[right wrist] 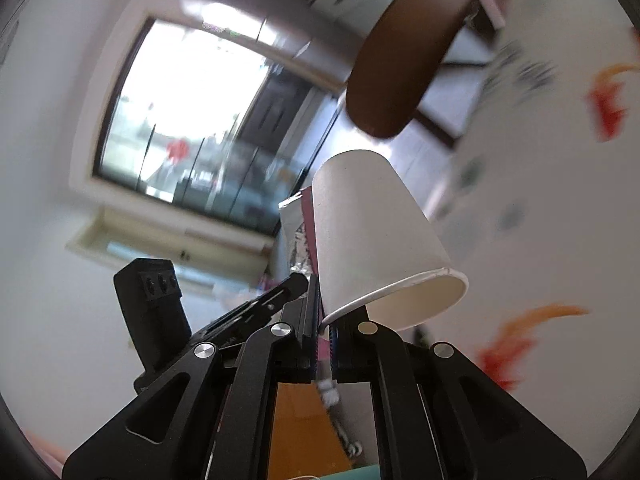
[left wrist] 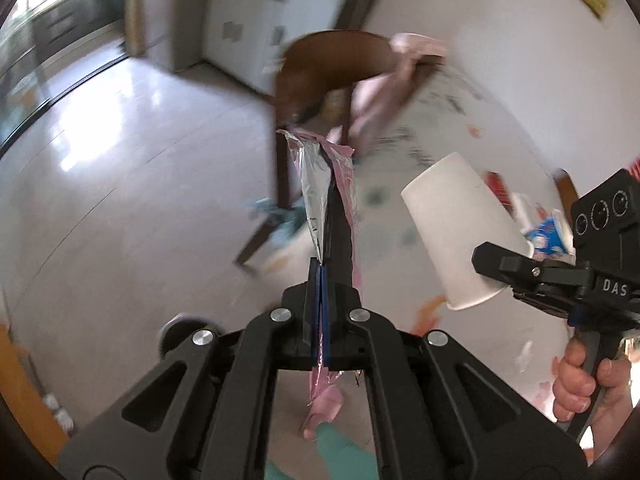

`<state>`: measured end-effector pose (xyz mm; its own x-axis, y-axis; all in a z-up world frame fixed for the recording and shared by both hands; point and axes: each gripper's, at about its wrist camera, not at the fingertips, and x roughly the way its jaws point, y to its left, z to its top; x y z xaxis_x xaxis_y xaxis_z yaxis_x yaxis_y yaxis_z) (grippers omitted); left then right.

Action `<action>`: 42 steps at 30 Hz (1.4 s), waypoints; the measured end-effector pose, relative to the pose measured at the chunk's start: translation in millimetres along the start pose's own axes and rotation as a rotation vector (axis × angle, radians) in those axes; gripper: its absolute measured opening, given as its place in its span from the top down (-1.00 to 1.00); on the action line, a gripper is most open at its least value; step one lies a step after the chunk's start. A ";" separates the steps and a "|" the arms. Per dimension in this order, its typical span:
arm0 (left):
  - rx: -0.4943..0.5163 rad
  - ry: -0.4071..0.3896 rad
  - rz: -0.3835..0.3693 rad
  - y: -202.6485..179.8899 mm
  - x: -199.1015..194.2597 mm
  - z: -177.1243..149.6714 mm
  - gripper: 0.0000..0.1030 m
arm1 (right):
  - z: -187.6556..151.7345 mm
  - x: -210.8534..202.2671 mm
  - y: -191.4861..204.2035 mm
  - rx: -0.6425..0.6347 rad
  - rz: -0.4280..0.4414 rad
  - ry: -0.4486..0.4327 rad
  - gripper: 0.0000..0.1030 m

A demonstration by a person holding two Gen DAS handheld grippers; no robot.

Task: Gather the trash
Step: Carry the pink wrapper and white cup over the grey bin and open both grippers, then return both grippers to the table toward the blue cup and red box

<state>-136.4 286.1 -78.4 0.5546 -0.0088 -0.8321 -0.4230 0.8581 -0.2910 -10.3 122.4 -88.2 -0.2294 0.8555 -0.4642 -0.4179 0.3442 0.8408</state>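
Observation:
A pink and silver foil wrapper sticks out forward from my left gripper, which is shut on it. Its lower end hangs below the fingers. To the right, my right gripper is shut on the rim of a white paper cup that lies tilted with its base pointing away. In the right wrist view the cup is pinched by its rim in my right gripper. Behind it are the wrapper and the left gripper. Both views are blurred by motion.
A brown chair with a pink cloth over it stands at a table with a patterned white tablecloth. A blue and white packet lies on the table. A hand holds the right gripper's handle. Glossy tiled floor stretches left.

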 end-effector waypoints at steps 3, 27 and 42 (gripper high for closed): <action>-0.072 0.022 0.052 48.9 -7.2 -18.9 1.00 | -16.8 57.4 17.4 -0.010 0.013 0.094 0.91; -0.423 0.349 0.084 282.2 191.6 -162.4 1.00 | -131.8 346.0 -151.7 0.220 -0.252 0.552 0.91; -0.446 0.543 0.174 319.5 297.0 -235.4 -0.14 | -166.6 398.4 -275.6 0.442 -0.339 0.594 -0.33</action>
<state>-275.5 436.8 -529.7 0.0672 -0.2442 -0.9674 -0.7891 0.5803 -0.2014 -132.9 303.9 -551.3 -0.6326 0.3720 -0.6793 -0.1914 0.7748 0.6026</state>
